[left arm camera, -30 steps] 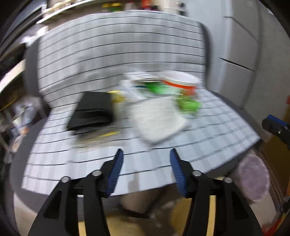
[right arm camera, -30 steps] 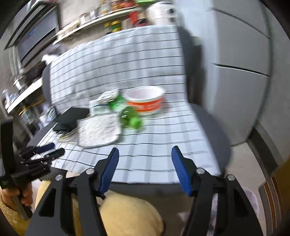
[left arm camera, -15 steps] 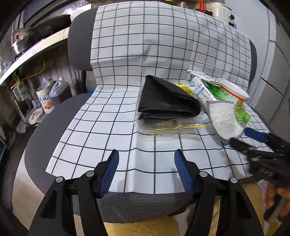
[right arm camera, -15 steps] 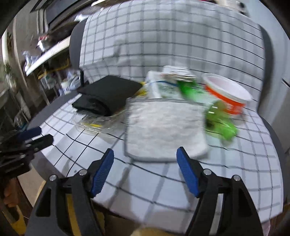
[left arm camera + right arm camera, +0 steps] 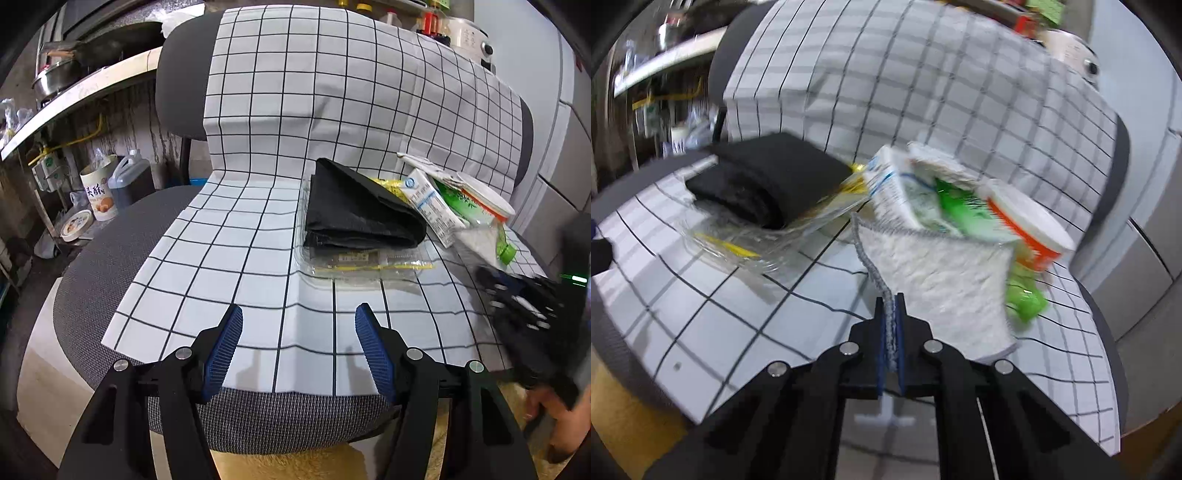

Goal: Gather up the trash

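The trash lay heaped on the seat of a grey chair point(image 5: 110, 266) draped in a white checked cloth point(image 5: 295, 110), towards its right side.

The right claw point(image 5: 891, 325) was clamped shut on the near edge of a white fuzzy rag point(image 5: 945, 273), the grey-stitched hem pinched between its blue pads. The rag sagged from that grip towards the heap, and the picture from that hand was blurred.

Behind the rag stood a white and blue carton point(image 5: 890, 184), tipped over, with a green bottle point(image 5: 1023, 295) beside it and a white tub with an orange band point(image 5: 1030, 221) further right. I could not tell how much of the rag rested on these.

To the left a folded black cloth point(image 5: 354, 210) sat on a clear plastic tray point(image 5: 369, 262) with a yellow strip along its front. The tray lay flat on the checked cloth, just beside the carton.

The left claw point(image 5: 298, 347) stood open over the front edge of the seat, nothing between its blue pads point(image 5: 225, 350), pointing down at bare cloth short of the tray.

At the far right of that view, the other claw showed as a dark blur, with a bare hand point(image 5: 554, 417) under it.

Off to the left, under a shelf point(image 5: 74, 96) bearing pans, stood a printed tin point(image 5: 98, 192) and a jug point(image 5: 131, 177) on the floor.
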Available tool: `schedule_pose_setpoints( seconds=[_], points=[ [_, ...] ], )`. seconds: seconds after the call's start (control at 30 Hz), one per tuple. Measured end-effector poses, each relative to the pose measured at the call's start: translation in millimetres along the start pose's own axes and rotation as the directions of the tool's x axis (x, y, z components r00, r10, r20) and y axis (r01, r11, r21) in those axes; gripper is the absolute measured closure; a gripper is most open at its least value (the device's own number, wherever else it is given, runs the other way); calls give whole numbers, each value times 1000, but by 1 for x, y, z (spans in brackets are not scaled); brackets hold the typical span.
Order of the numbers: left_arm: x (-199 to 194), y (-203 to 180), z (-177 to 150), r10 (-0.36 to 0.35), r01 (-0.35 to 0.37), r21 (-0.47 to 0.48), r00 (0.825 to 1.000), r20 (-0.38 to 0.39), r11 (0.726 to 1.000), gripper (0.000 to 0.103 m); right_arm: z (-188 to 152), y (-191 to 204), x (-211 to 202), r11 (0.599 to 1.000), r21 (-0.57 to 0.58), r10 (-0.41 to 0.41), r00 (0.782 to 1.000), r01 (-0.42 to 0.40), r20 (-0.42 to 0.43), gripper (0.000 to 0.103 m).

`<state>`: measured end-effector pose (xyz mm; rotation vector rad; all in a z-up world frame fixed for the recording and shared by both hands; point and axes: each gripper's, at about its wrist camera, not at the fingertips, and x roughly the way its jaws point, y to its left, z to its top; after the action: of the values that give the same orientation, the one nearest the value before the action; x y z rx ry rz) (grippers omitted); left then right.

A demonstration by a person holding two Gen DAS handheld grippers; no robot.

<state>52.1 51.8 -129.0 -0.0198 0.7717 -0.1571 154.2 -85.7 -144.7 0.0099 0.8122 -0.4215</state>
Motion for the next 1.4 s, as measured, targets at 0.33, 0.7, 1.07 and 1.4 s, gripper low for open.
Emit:
schedule_pose_setpoints(
  seconds=[0.33,0.7,1.07,1.4],
  points=[
    [-2,-41,39,-129,125,83,990,52,989,35,-32,-82,-60,990,101,-100,995,98,18,98],
    [20,-37,64,-45,42,52,998,53,998,35,-47,-84,-49,991,117,-70,997,71,-10,97],
    [3,30,32,99,-97,-48,993,57,994,35,-5,-16,-27,991,-1,134,991,-134,13,54],
    [9,70,33,81,-75,-105,995,55,992,35,57,67,-4,936,-183,311,950,-299,36,41]
  ],
)
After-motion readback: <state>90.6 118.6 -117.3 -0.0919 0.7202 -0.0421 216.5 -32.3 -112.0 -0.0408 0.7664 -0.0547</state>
